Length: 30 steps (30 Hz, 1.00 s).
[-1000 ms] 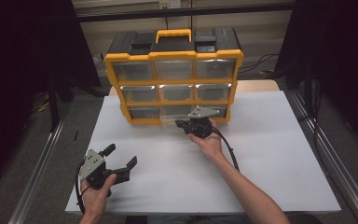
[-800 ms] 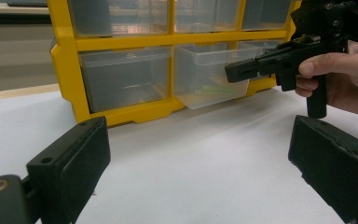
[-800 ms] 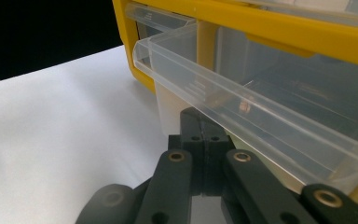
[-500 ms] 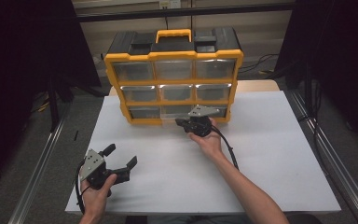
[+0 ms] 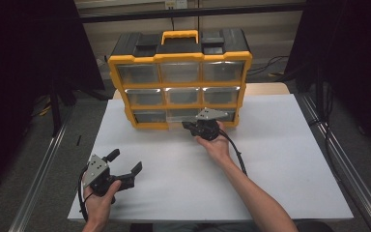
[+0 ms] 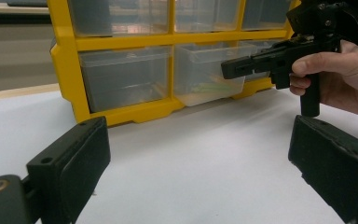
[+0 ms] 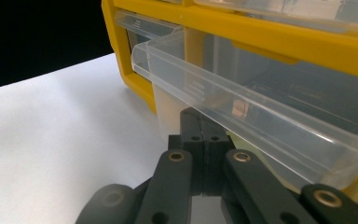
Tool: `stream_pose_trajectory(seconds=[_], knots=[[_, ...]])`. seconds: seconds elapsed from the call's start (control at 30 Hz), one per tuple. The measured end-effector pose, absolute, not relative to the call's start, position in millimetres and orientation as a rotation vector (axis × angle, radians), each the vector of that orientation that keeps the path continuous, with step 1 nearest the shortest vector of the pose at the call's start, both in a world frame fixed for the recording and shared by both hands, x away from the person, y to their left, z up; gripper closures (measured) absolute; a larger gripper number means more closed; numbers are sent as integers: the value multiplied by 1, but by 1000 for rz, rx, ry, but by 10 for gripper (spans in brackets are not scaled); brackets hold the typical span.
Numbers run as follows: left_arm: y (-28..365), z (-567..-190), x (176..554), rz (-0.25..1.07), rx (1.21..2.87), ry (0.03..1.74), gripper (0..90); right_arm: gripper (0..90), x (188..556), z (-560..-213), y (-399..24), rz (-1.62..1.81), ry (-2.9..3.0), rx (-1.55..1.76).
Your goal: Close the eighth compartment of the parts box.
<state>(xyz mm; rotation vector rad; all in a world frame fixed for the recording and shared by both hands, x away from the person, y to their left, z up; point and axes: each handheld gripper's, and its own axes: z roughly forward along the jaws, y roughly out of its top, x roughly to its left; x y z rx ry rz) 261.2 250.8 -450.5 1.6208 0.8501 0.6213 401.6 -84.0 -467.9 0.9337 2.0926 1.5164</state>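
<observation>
A yellow organizer (image 5: 178, 57) with clear drawers stands at the back of the white table (image 5: 280, 159). Its bottom middle drawer (image 5: 179, 115) (image 6: 205, 70) (image 7: 261, 116) sticks out a little from the frame and holds something pale green. My right gripper (image 5: 187, 125) (image 6: 227, 70) (image 7: 204, 122) is shut, its tips together just under that drawer's front lip; I cannot tell whether they touch it. My left gripper (image 5: 124, 161) (image 6: 198, 135) rests open near the table's front left, nothing between its jaws, pointing toward the organizer.
The organizer has a black top with a yellow carry handle (image 5: 179, 36). Metal rails (image 5: 43, 169) run along both sides of the table. The right gripper's cable (image 5: 236, 152) trails along the forearm.
</observation>
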Motion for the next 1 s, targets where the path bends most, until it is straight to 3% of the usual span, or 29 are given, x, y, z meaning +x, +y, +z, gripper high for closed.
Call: stream_pose_trajectory(seconds=[1.0], knots=[[251,-451,261,619,1621,852,53,900,414,-467,-83,1500,2083,969]])
